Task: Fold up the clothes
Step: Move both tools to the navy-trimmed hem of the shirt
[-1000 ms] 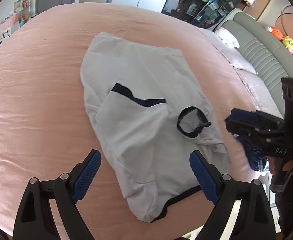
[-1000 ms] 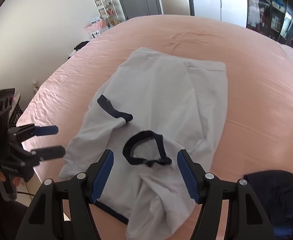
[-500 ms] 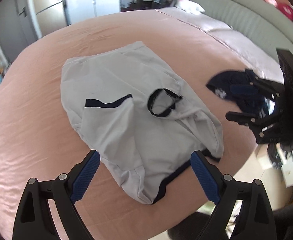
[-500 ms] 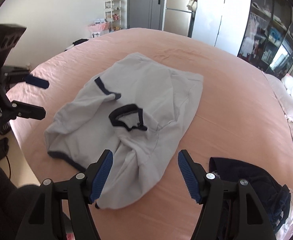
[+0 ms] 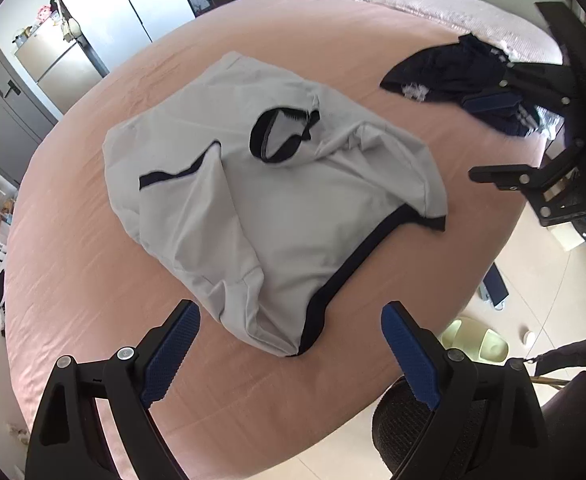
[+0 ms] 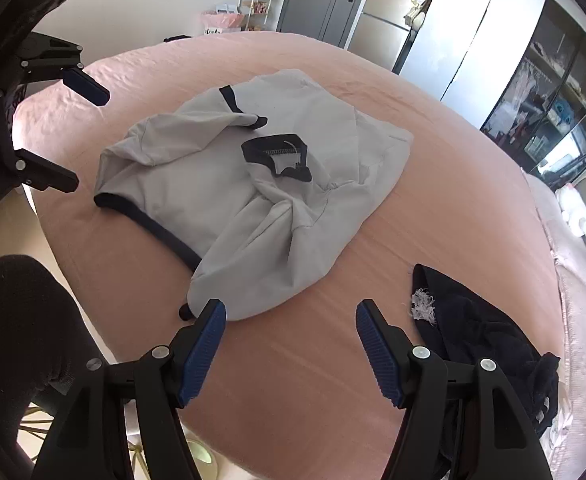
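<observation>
Left wrist view: left gripper (image 5: 289, 344) and right gripper (image 6: 291, 338) gape empty; shirt (image 5: 277, 200) shows no readable writing.

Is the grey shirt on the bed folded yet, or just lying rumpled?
Rumpled, not folded. The grey shirt lies bunched on the pink bed, one sleeve flopped across its front, collar exposed, edges uneven. Neither gripper holds it.

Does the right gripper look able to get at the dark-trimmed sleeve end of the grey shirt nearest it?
Probably yes: the right gripper is open and empty, the sleeve end lies just beyond its fingertip, and nothing sits between them.
</observation>
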The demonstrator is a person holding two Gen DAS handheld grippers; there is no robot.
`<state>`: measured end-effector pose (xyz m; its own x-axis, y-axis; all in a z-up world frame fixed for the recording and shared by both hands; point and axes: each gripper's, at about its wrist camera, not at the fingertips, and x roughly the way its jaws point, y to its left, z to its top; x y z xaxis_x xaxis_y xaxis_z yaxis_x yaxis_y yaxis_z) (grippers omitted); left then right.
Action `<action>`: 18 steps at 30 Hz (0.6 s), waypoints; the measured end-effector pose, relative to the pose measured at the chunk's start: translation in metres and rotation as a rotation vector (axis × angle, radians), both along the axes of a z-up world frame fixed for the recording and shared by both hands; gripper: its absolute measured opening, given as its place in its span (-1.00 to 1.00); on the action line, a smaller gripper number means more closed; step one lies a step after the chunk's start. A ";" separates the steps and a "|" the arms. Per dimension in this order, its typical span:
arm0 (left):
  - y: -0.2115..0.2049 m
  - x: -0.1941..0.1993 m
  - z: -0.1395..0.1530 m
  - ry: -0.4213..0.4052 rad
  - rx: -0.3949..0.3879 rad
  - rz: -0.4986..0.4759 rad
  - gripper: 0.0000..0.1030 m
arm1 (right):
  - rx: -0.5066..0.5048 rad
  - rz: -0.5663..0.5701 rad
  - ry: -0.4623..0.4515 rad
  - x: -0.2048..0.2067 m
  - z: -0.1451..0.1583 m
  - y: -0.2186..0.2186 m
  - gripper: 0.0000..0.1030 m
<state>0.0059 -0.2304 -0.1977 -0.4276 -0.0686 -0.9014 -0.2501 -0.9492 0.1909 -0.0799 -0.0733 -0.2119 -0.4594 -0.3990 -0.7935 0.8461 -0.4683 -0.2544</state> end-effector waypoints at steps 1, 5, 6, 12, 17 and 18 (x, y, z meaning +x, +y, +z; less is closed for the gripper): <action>0.001 0.000 -0.005 -0.017 -0.013 0.004 0.80 | 0.006 0.004 0.000 0.002 -0.002 0.000 0.31; 0.001 -0.002 -0.024 -0.074 -0.067 0.034 0.80 | 0.027 0.010 0.005 0.012 -0.013 -0.002 0.31; 0.001 -0.002 -0.029 -0.086 -0.075 0.041 0.80 | 0.032 0.014 0.010 0.015 -0.016 -0.003 0.31; 0.000 0.006 -0.047 -0.115 -0.124 0.033 0.80 | 0.129 0.093 0.165 0.041 -0.036 -0.011 0.31; 0.004 0.018 -0.056 -0.099 -0.216 -0.020 0.80 | 0.200 0.158 0.274 0.052 -0.053 -0.010 0.31; 0.005 0.020 -0.058 -0.089 -0.237 -0.040 0.81 | 0.208 0.172 0.298 0.054 -0.055 -0.010 0.31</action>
